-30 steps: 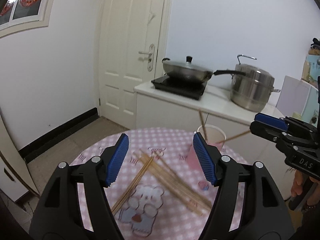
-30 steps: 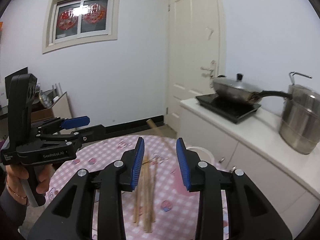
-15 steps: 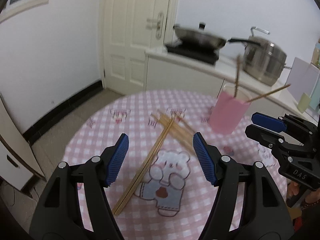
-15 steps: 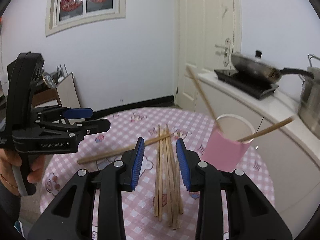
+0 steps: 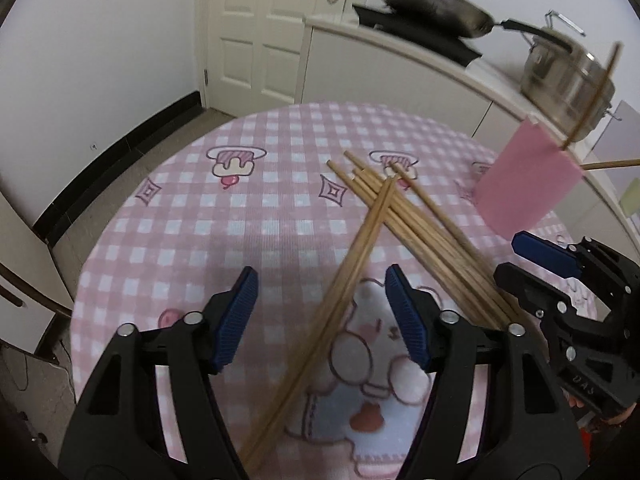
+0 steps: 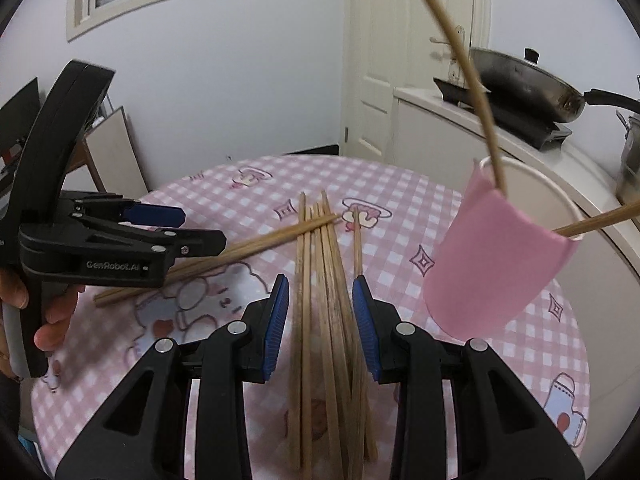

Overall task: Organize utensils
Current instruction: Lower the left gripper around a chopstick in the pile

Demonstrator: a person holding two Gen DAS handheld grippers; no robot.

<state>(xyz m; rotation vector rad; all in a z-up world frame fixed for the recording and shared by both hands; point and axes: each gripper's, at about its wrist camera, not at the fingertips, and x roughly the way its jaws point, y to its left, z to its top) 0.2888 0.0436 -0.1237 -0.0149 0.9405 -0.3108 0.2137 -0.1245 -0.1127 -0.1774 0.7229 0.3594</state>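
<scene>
Several wooden chopsticks [image 6: 326,280] lie in a loose bundle on the pink checked tablecloth [image 5: 240,216]. A pair of chopsticks [image 5: 344,284] lies crossed over the bundle. A pink cup [image 6: 496,264] stands at the right with two chopsticks [image 6: 472,80] leaning in it; it also shows in the left wrist view [image 5: 524,188]. My left gripper [image 5: 322,320] is open and empty, low over the crossed pair. My right gripper [image 6: 320,320] is open and empty, straddling the bundle. The other gripper shows in each view, the right [image 5: 560,276] and the left [image 6: 140,236].
A white counter [image 5: 420,56] behind the round table carries a wok [image 5: 432,4] on a black cooktop and a steel pot [image 5: 568,72]. A white door [image 5: 272,20] stands at the back. Furniture [image 6: 108,152] stands at the table's left.
Both grippers have come down and forward toward the table. The chopsticks now lie between each gripper's open fingers. The cup looks closer and larger.
</scene>
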